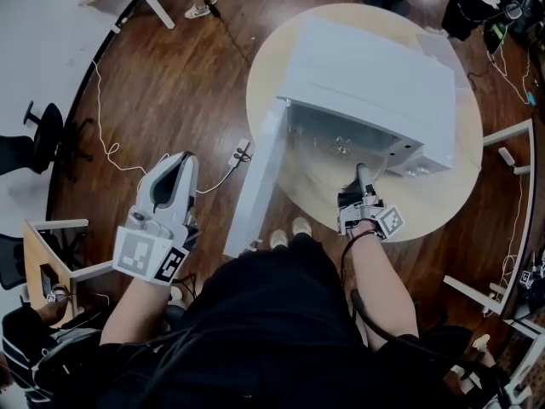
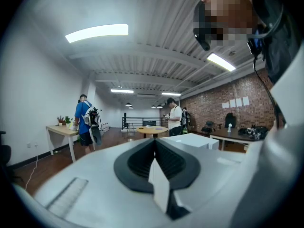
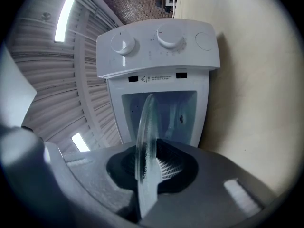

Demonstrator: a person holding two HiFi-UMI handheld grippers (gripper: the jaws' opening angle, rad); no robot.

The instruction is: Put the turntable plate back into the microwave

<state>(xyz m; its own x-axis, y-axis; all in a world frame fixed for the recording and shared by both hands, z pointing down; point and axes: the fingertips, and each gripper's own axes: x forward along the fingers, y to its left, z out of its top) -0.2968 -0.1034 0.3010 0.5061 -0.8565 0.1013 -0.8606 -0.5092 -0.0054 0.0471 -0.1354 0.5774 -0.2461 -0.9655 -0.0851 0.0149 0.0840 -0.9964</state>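
Observation:
The white microwave (image 1: 366,75) lies on a round pale table (image 1: 430,207), its door (image 1: 255,177) swung open to the left. My right gripper (image 1: 359,186) is at the open cavity (image 1: 336,143), shut on the clear glass turntable plate (image 3: 144,146). In the right gripper view that plate stands edge-on between the pads of the right gripper (image 3: 149,167), its far rim level with the cavity opening (image 3: 178,113) below the knob panel (image 3: 159,46). My left gripper (image 1: 183,164) hangs over the floor left of the door, shut and empty; in its own view the left gripper (image 2: 154,156) faces the room.
A white cable (image 1: 111,152) and a power strip (image 1: 241,153) lie on the wood floor by the door. A black chair (image 1: 43,130) and a small desk (image 1: 43,262) stand at the left. White table frames (image 1: 502,143) stand on the right. Two people (image 2: 85,120) stand far off.

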